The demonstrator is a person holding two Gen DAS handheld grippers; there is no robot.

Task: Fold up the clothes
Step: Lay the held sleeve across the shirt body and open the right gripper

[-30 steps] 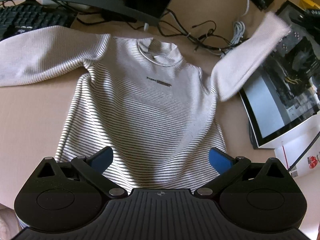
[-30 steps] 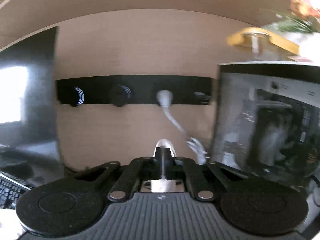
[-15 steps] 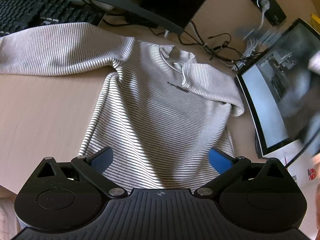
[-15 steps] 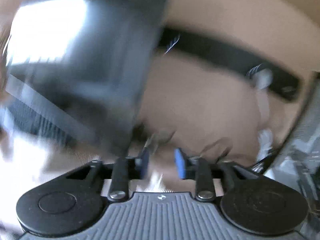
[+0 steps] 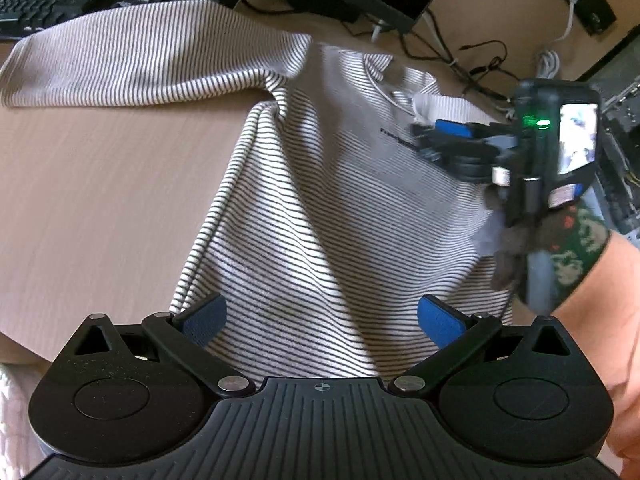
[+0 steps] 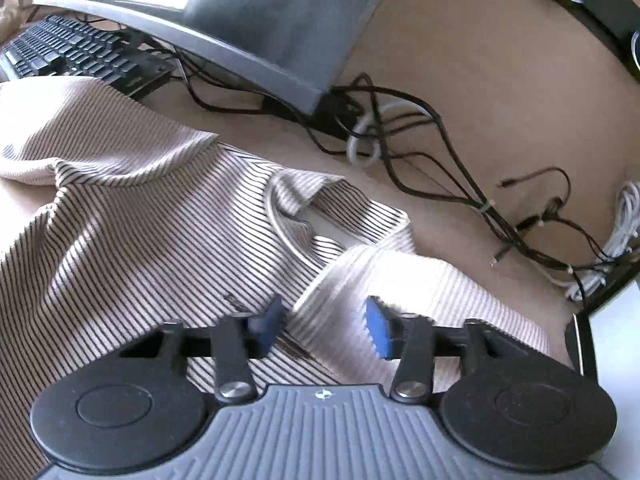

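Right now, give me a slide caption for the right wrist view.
Right tongs, closing with nothing pinched, over the folded-in sleeve of a striped knit long-sleeved shirt on a beige wooden desk.

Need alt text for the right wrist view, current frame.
A striped white long-sleeved knit top lies on a tan wooden desk, one sleeve folded across its chest. The right hand-held gripper hovers over that sleeve, blue pads apart and closing, not yet pressing the cloth. Behind: a black keyboard, a dark monitor and tangled black cables.
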